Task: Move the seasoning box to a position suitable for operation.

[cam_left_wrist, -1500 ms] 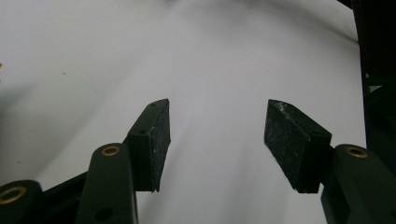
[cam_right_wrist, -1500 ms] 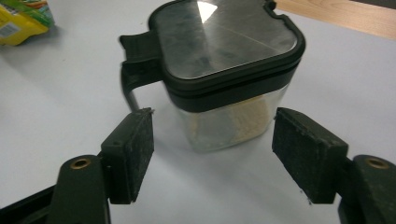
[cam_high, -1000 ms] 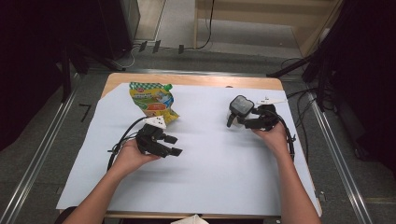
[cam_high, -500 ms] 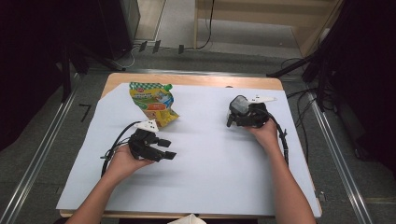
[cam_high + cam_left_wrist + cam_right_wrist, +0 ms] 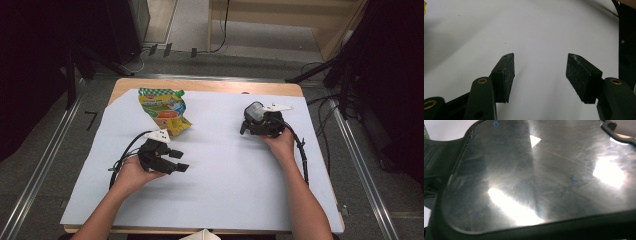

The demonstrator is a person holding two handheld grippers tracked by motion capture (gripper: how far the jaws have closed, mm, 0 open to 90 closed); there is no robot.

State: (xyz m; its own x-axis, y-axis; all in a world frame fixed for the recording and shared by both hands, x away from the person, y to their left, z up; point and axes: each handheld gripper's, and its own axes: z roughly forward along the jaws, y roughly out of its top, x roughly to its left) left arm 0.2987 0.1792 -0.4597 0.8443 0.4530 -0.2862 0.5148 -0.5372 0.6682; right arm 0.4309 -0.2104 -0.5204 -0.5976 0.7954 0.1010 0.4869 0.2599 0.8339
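Observation:
A person's left hand holds my left gripper (image 5: pixel 180 161) low over the white sheet (image 5: pixel 225 180), pointing right. Its jaws stand apart with only bare sheet between the pads (image 5: pixel 509 72), so my left gripper (image 5: pixel 540 60) is open and empty. At the right of the table the other hand holds my right gripper (image 5: pixel 250 124) close against a dark, glossy, rounded panel (image 5: pixel 255 112). That panel (image 5: pixel 536 175) lies very near in the right gripper view, shiny and black-rimmed. The right jaws are hidden. A yellow-green snack pouch (image 5: pixel 162 109) lies flat at the back left.
The white sheet covers a wooden table (image 5: pixel 210 86) whose far edge shows. Cables (image 5: pixel 302 155) trail from both grippers. Metal rails (image 5: pixel 40 165) run along the floor on either side. Dark equipment stands around the table.
The right gripper has moved left, closing up on the dark glossy panel, which has stayed about where it was. The left hand has barely shifted.

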